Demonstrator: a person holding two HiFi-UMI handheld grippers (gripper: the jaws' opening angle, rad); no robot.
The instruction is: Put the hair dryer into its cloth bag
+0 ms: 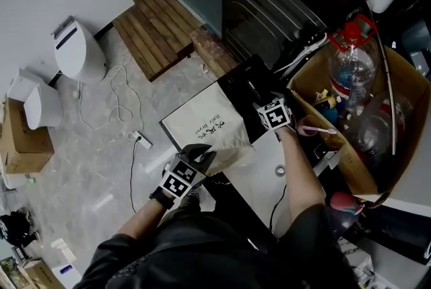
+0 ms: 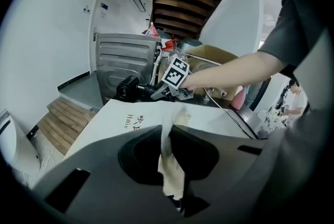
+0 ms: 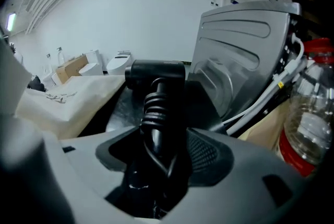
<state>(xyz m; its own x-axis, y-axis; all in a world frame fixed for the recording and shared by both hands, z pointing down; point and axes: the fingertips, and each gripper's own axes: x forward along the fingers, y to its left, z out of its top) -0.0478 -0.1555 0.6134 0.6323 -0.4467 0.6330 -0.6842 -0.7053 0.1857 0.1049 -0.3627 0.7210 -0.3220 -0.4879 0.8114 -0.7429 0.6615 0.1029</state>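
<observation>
Hair dryer [image 3: 155, 77] clamped by its cord-wrapped handle in right gripper [image 3: 156, 163], just beyond the flat-lying cloth bag [image 1: 205, 124], left gripper [image 2: 171, 157] pinched shut on a fold of it; seemingly mid-approach, next needing bag mouth lifted open and barrel aimed inside.

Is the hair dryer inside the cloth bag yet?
Out. The hair dryer is beside the cloth bag, wholly outside it, its handle in the right gripper; the left gripper pinches the bag's edge.
</observation>
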